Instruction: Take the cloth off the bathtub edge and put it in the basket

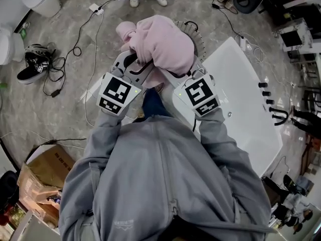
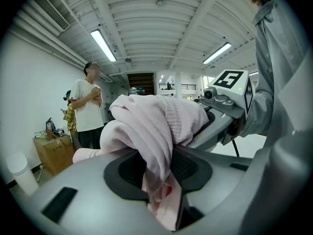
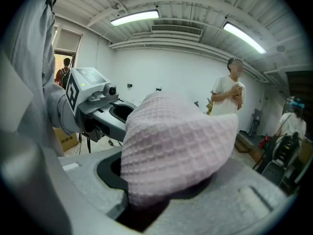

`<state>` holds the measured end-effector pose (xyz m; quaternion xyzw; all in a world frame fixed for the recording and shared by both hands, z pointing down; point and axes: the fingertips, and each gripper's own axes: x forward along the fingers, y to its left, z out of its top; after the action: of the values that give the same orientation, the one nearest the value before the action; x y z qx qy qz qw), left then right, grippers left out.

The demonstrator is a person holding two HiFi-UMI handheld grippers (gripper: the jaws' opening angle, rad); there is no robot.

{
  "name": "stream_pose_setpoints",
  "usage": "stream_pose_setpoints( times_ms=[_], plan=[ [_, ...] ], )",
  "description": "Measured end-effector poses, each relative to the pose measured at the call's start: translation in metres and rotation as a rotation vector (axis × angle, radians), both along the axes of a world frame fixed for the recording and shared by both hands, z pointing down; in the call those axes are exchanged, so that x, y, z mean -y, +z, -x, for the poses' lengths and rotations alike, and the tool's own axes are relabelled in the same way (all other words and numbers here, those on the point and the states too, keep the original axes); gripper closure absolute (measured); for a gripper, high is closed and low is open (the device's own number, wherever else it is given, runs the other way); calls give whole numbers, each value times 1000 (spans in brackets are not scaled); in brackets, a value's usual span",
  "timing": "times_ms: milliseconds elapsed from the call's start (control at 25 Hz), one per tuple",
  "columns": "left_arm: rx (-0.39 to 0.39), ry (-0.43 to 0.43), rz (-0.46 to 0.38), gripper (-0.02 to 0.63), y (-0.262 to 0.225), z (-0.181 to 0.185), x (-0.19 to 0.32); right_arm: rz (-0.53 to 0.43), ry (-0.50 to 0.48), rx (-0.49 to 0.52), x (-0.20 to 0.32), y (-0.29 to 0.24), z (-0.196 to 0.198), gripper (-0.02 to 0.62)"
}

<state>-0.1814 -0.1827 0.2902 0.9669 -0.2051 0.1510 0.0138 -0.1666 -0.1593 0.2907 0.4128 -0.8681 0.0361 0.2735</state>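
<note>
Person (image 1: 160,185) in grey hoodie, seen from above, standing along the left side of a white bathtub (image 1: 251,109). Both arms reach fwd, w/ left gripper (image 1: 131,64) and right gripper (image 1: 184,73) side by side, each clamped on a pink waffle-weave cloth (image 1: 163,41): fabric is pinched between both pairs of jaws, which sit narrow around it. Two grips seem meant to keep the bundle gathered in a ball so no corner trails. The cloth is off the tub edge, held in the air just left of the tub's far corner. Under the cloth's far side, just beside the tub, a ribbed round rim shows, prob. the basket (image 1: 196,34), mostly hidden. Farther left of the tub: floor cables (image 1: 75,49), a black shoe (image 1: 35,64). Beyond the tub's far end, a bystander's feet (image 1: 148,0).
</note>
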Motion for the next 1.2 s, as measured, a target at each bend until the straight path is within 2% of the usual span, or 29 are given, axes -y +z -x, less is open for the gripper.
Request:
stream_pose_setpoints(
  times_ms=[520, 880, 1200],
  plan=[
    [-13, 164, 9, 477, 15, -84, 97, 4, 161, -2, 95, 16, -80, 416],
    [-9, 287, -2, 477, 17, -157, 131, -10, 283, 1, 128, 18, -150, 416],
    [2, 412, 13, 477, 19, -201, 148, 5, 400, 7, 144, 19, -191, 416]
  ],
)
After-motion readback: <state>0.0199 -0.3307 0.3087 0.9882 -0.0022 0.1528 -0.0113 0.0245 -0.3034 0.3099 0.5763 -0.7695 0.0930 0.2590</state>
